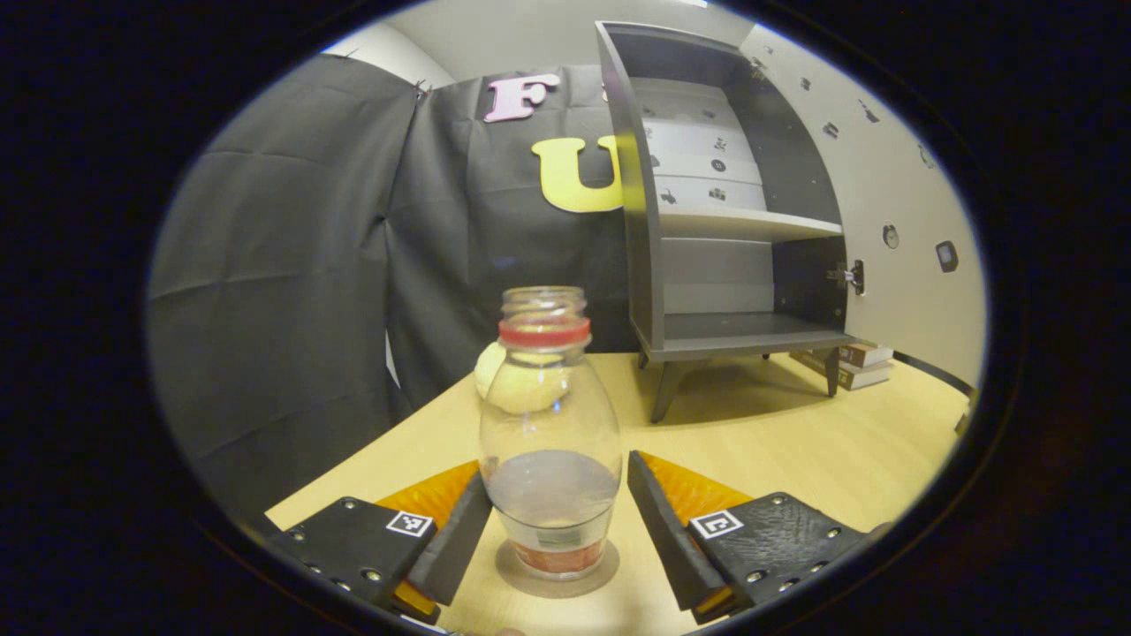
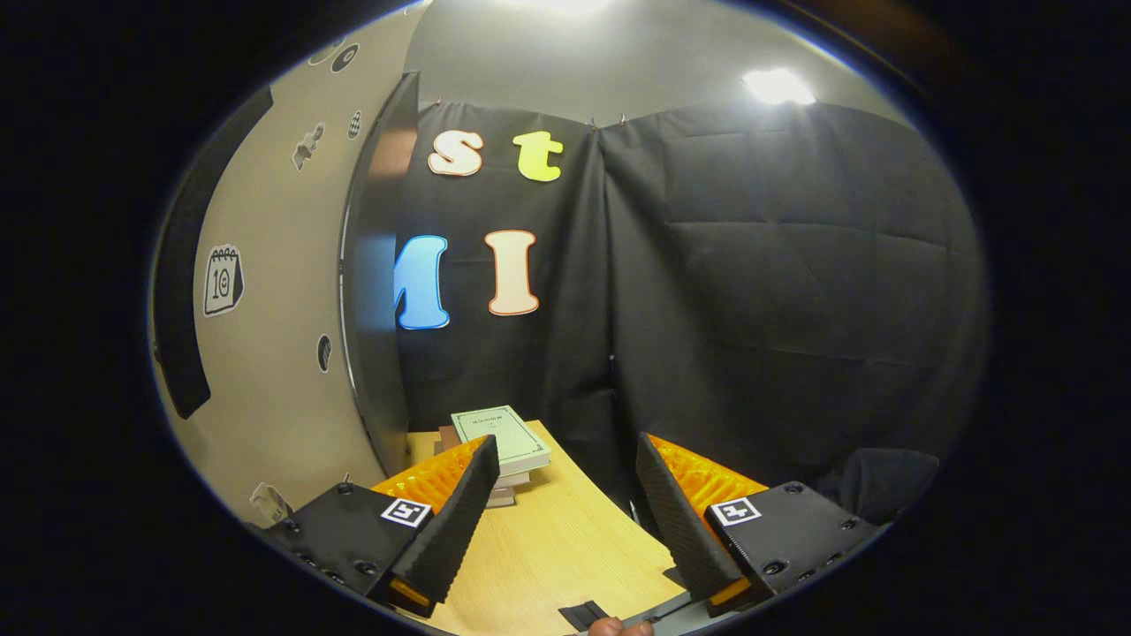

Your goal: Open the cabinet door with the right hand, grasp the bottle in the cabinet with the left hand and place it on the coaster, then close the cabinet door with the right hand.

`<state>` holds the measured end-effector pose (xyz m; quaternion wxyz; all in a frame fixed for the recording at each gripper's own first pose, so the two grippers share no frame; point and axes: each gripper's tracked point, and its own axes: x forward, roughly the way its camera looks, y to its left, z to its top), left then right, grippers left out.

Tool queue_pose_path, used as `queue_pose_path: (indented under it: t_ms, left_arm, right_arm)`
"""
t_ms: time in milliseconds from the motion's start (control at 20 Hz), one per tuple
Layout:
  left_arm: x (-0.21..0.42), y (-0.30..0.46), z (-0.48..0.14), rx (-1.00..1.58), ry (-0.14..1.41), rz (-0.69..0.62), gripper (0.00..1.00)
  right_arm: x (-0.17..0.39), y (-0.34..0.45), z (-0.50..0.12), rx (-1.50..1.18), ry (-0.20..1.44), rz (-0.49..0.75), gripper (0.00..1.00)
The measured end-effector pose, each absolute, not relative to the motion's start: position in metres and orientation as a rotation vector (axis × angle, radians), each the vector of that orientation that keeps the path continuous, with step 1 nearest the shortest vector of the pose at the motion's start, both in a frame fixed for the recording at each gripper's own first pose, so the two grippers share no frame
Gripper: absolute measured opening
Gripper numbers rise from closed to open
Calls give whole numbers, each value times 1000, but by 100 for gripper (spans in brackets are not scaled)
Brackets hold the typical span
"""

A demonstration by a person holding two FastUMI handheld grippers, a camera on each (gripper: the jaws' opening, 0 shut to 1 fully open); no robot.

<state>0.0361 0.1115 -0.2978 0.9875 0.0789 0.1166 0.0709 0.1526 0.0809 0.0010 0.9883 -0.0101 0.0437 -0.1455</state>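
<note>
While the left tongs (image 1: 558, 521) stand apart around the bottle (image 1: 550, 442) upright on the coaster (image 1: 557, 579), the right tongs (image 2: 565, 517) gape near the open cabinet door (image 2: 375, 291) and stacked books (image 2: 504, 442).

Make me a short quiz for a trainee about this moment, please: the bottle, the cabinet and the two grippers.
1. True or false: the bottle stands on the coaster.
2. The cabinet door is: A) open B) closed C) removed.
3. Fill in: the left gripper fingers stand ____ the bottle, apparently not pressing it.

Key
1. True: it stands upright on the coaster on the table.
2. A: the shelves are exposed and bare.
3. Beside; a gap shows on each side. The right gripper is open too, holding nothing, with books beyond it.
</note>
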Motion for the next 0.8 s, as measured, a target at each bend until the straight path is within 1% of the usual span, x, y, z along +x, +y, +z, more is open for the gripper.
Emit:
queue_pose_path:
  t_ms: [50, 200, 250, 300, 350, 450, 500, 550, 600, 650, 700, 750, 800]
  left_arm:
    - [36, 113, -292, 156, 227, 149, 87]
    - [35, 113, -271, 141, 198, 157, 90]
    - [34, 113, -263, 141, 185, 158, 90]
    - [33, 112, -253, 138, 173, 155, 90]
    - [31, 110, -243, 135, 159, 153, 87]
    - [33, 105, -217, 130, 124, 144, 87]
    - [31, 102, -204, 131, 105, 138, 90]
    - [29, 98, -189, 133, 87, 134, 87]
    - [28, 94, -177, 136, 75, 128, 87]
    - [27, 90, -165, 136, 65, 121, 87]
    - [27, 85, -151, 132, 57, 112, 87]
    - [26, 81, -138, 129, 54, 107, 87]
    - [25, 78, -128, 127, 57, 107, 90]
  right_arm:
    - [152, 79, 0, -19, 89, -293, 94]
    - [151, 80, 1, -18, 84, -284, 94]
    - [151, 81, 2, -22, 79, -279, 99]
    - [151, 83, 1, -20, 78, -268, 99]
    - [151, 88, 1, -9, 78, -249, 95]
    - [150, 88, 3, -9, 66, -241, 94]
    - [151, 88, 3, -14, 58, -238, 99]
    - [151, 90, 5, -19, 53, -233, 99]
    - [150, 92, 5, -20, 50, -228, 94]
    - [150, 93, 8, -15, 45, -222, 99]
    - [149, 94, 11, -5, 38, -215, 94]
    - [150, 96, 14, 0, 32, -210, 94]
    - [150, 97, 15, -11, 32, -208, 99]
